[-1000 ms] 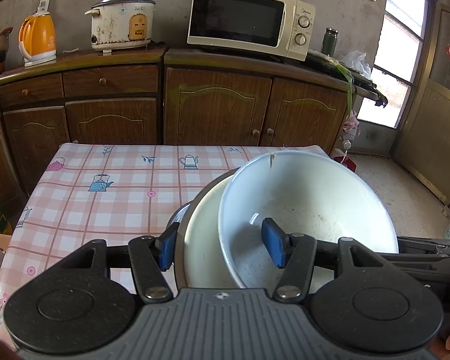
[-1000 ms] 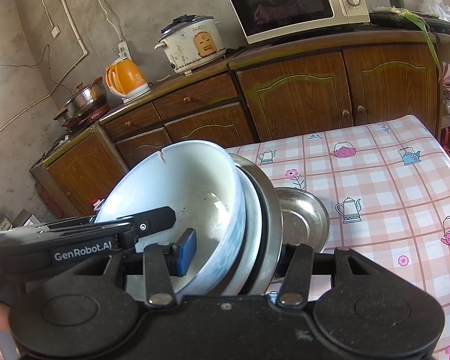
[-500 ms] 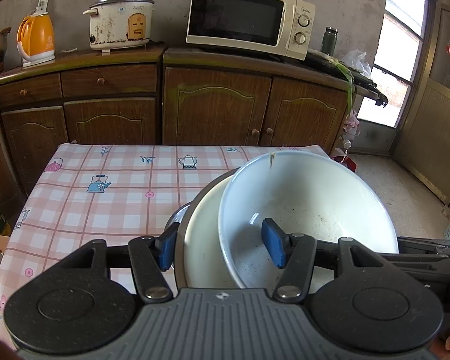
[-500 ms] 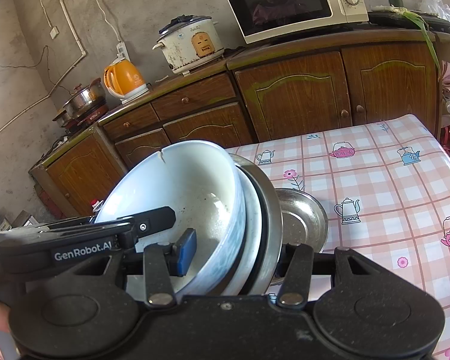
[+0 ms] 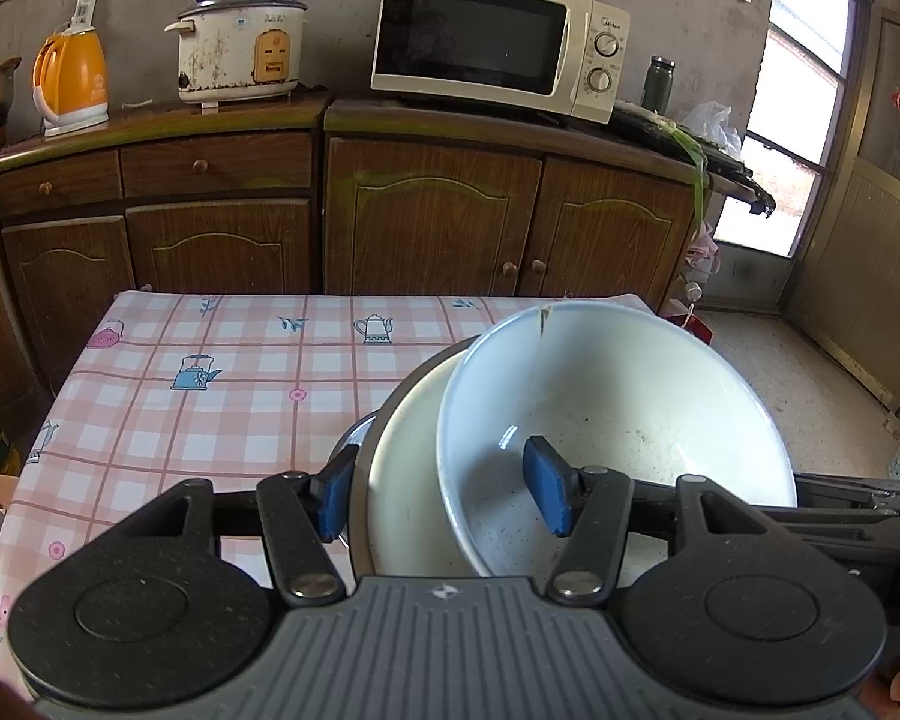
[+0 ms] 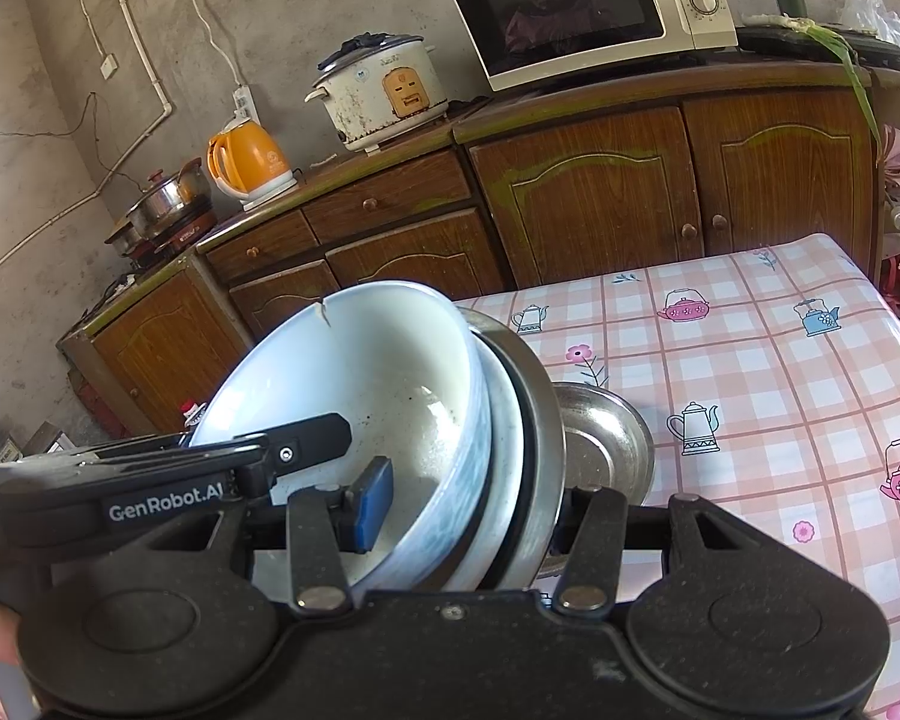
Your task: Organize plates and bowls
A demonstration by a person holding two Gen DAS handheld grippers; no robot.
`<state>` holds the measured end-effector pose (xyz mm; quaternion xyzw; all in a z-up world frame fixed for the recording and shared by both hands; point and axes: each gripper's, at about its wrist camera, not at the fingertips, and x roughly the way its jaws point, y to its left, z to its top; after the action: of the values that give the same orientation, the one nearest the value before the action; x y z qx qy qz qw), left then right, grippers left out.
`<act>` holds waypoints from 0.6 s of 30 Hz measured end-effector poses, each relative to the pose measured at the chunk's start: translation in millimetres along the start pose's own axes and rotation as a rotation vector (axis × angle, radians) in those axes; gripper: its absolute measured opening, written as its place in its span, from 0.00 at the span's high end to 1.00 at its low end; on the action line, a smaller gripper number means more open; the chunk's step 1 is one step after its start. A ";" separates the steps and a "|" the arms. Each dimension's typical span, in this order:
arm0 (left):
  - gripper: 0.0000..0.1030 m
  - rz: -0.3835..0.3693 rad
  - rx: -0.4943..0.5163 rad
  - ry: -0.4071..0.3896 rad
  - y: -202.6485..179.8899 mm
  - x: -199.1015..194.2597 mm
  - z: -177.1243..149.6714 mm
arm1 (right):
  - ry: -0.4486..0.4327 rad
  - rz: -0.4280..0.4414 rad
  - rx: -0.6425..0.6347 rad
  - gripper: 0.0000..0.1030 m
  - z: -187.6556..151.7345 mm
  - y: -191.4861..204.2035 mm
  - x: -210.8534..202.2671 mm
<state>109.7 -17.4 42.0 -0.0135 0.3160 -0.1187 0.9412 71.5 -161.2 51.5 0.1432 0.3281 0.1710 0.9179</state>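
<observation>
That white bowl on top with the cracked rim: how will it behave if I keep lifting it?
The white bowl looks like glazed ceramic, so probably slippery and heavy. The crack at its rim suggests fragility. Nested tilted in the stack, it may slide.

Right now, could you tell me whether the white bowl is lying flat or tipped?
Tipped. The white bowl stands nearly on edge, its opening facing sideways, nested against a second bowl and a metal plate.

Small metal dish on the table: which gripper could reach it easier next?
Probably the right gripper: the small metal dish lies just past its outer finger. From the left gripper only a sliver shows. Both are clamped on the bowl stack, though.
</observation>
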 end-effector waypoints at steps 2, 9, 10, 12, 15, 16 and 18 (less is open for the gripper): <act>0.44 0.000 0.001 -0.001 -1.1 0.4 1.4 | 0.001 0.000 0.001 0.43 0.2 -0.7 0.4; 0.44 -0.002 0.002 -0.003 -2.1 0.5 4.4 | -0.001 -0.001 0.000 0.43 1.3 -3.4 1.5; 0.44 -0.002 0.002 -0.004 -2.2 0.2 5.2 | -0.001 -0.001 0.000 0.43 1.3 -3.3 1.5; 0.44 -0.003 0.005 -0.006 -3.0 0.8 7.1 | -0.002 -0.002 -0.001 0.43 1.5 -3.7 1.8; 0.44 -0.004 0.006 -0.008 -4.0 1.8 9.3 | -0.004 -0.002 -0.001 0.43 2.1 -5.0 2.0; 0.44 -0.005 0.006 -0.009 -4.2 2.2 10.0 | -0.004 -0.003 -0.002 0.43 2.8 -5.6 2.4; 0.44 -0.006 0.006 -0.011 -3.9 2.6 9.9 | -0.005 -0.003 -0.002 0.43 3.2 -6.0 2.5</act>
<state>116.8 -22.3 48.7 -0.0122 0.3105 -0.1225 0.9426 76.7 -166.1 50.3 0.1423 0.3258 0.1695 0.9192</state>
